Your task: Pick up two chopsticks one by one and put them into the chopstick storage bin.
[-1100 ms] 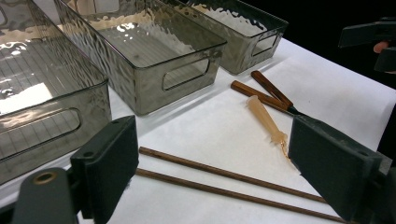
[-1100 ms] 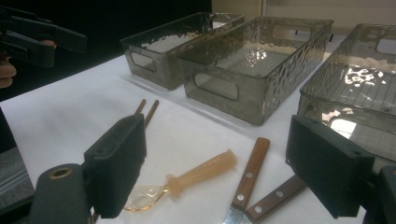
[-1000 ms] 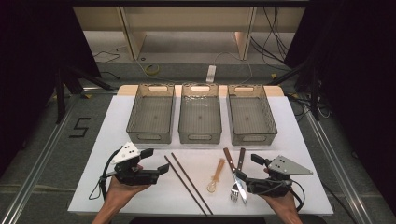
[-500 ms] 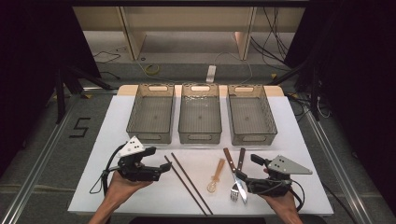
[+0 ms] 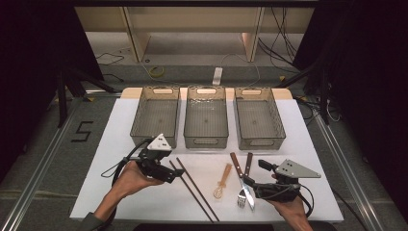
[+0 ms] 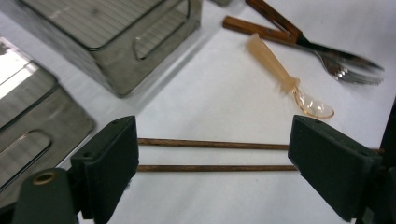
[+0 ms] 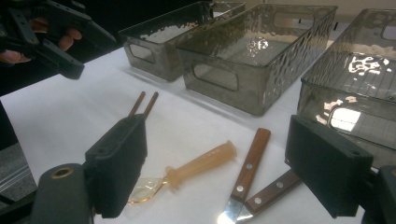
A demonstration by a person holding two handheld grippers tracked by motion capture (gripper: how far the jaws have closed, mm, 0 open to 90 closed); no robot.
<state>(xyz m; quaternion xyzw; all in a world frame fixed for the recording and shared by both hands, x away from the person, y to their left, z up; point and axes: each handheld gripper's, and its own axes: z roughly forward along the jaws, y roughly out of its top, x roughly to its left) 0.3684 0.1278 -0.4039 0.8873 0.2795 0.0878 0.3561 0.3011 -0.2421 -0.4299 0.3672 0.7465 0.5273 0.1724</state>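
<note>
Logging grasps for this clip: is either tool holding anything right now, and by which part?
Nothing is held. The left tool is open over the chopsticks, which lie on the table. The right tool is open above the spoon, knife and fork.

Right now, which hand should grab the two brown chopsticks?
Probably the left. The left gripper hangs open right by the chopsticks, which lie between its jaws in the left gripper view. The right gripper sits farther off, over the knife and fork.

table [image 5: 308, 144]: white | three bins [image 5: 206, 122] | chopsticks [image 5: 192, 185] | spoon [image 5: 222, 182] | knife [image 5: 242, 179] | fork [image 5: 246, 185]
</note>
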